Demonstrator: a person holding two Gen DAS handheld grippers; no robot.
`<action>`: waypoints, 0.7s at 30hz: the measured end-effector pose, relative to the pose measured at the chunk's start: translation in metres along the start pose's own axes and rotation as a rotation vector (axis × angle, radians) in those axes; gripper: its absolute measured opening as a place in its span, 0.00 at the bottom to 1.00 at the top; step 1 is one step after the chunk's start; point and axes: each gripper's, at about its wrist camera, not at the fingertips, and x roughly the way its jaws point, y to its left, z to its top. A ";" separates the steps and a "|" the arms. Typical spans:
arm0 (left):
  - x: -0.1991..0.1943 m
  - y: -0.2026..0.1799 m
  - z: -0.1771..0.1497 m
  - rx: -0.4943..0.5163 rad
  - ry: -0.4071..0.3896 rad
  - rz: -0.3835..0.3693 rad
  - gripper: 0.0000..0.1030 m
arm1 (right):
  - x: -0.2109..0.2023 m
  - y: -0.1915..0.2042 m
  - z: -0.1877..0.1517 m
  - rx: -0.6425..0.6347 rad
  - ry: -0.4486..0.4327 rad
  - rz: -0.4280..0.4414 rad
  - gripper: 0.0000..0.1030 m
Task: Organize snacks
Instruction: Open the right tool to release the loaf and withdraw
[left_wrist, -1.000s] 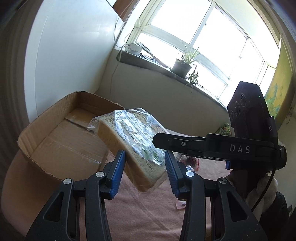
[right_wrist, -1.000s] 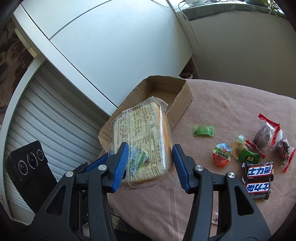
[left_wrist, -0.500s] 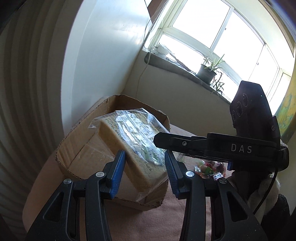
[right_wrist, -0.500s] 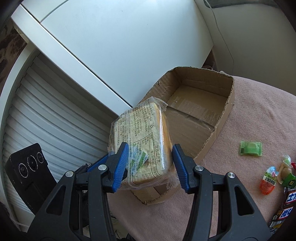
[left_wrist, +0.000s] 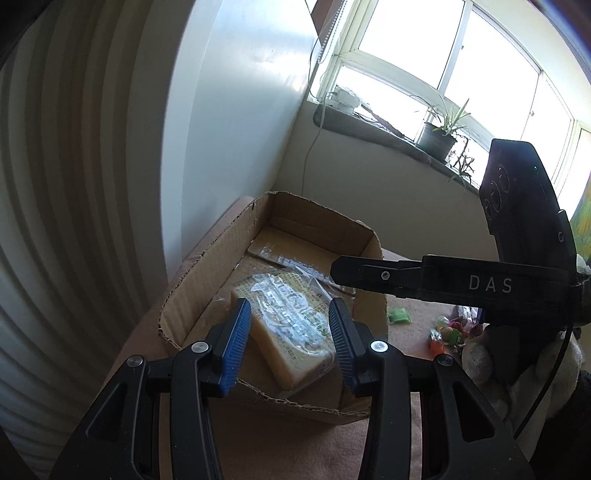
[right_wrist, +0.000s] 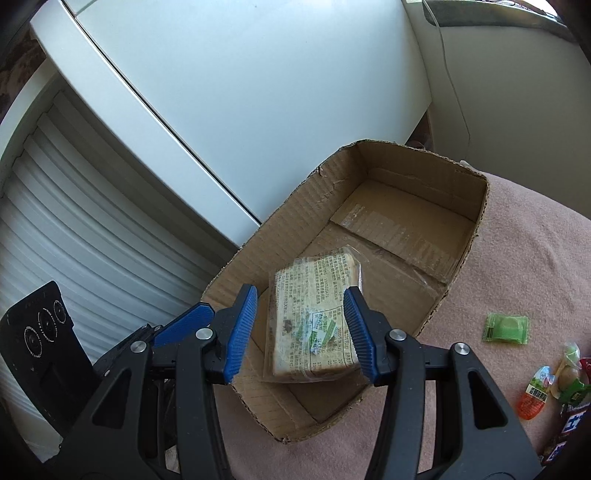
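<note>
- The clear-wrapped loaf of sliced bread with a printed label lies inside the open brown cardboard box, near the box's close end, tilted with one end propped higher; in the left wrist view the same loaf sits low between the box walls.
- The right gripper hovers over the box with its blue-padded jaws spread wide. The loaf shows in the gap; whether a pad still brushes the wrapper cannot be told, but nothing looks squeezed.
- The left gripper is likewise spread, its pads on either side of the loaf as seen from above, with a visible gap on each side; it holds nothing.
- Done so far, judging by the layout: one snack, the bread, is in the box, which otherwise looks bare.
- Left to do: the small green wrapped candy lies alone on the pink tablecloth, just beside the box's right wall.
- Further right, an orange-and-white jelly cup and several other small wrapped sweets cluster at the picture's edge, partly cut off.
- The task therefore appears to be at an early stage, with most of the snacks not yet boxed.
</note>
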 end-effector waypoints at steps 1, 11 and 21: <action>-0.002 0.000 0.000 0.000 -0.002 0.000 0.40 | -0.003 -0.001 0.000 -0.002 -0.001 -0.005 0.51; -0.015 -0.012 -0.006 0.023 -0.014 -0.014 0.43 | -0.043 -0.019 -0.014 -0.046 -0.050 -0.088 0.51; -0.016 -0.061 -0.029 0.068 0.034 -0.163 0.43 | -0.136 -0.068 -0.061 -0.043 -0.132 -0.226 0.69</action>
